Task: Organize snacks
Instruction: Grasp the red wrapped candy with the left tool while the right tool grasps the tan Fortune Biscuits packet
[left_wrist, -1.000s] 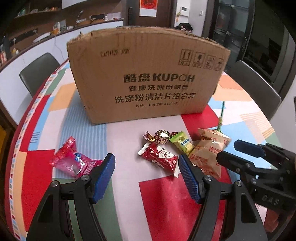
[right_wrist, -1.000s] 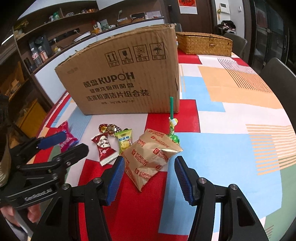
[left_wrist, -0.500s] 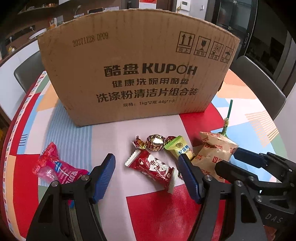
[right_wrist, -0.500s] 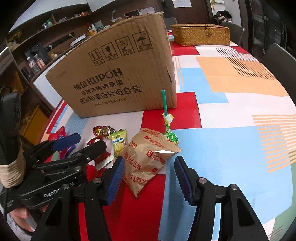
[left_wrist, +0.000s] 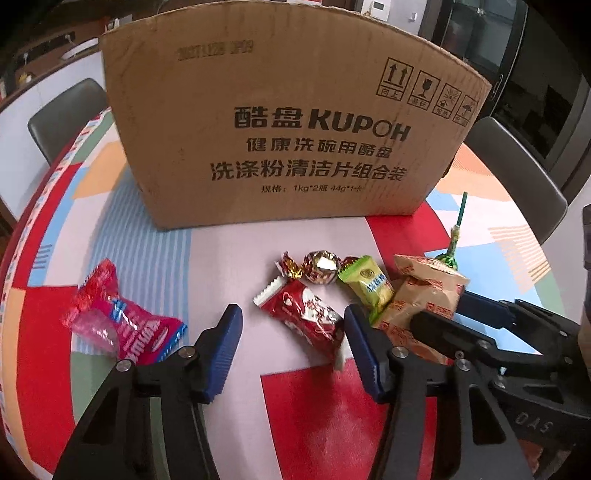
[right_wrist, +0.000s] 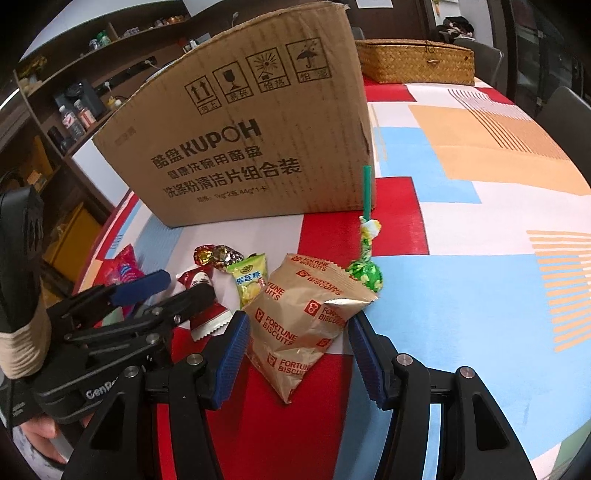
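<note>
1. Desk (right_wrist: 480, 206): patchwork cover in red, blue, orange and white. Dark chairs around it; shelving along the back wall.
2. Cardboard box (left_wrist: 295, 129) printed "KUPOH" stands upright behind the snacks. A woven basket (right_wrist: 415, 61) sits farther back, to the box's right.
3. Snacks lie in a loose row in front of the box: pink packet (left_wrist: 118, 317) well apart on the left; red candy wrapper (left_wrist: 306, 317); gold foil candy (left_wrist: 321, 266); green-yellow sachet (left_wrist: 367, 284); tan "Fortune Biscuits" bag (right_wrist: 306, 321); green lollipop (right_wrist: 365, 273) with its stick pointing toward the box.
4. Left tool (left_wrist: 293, 343): jaws apart, holding nothing, low over the desk. The red candy wrapper lies between the blue pads, closer to the right-hand one.
5. Right tool (right_wrist: 299, 358): jaws apart, holding nothing. The lower end of the biscuit bag lies between its pads; contact cannot be judged.
6. The two tools sit side by side, close together.
</note>
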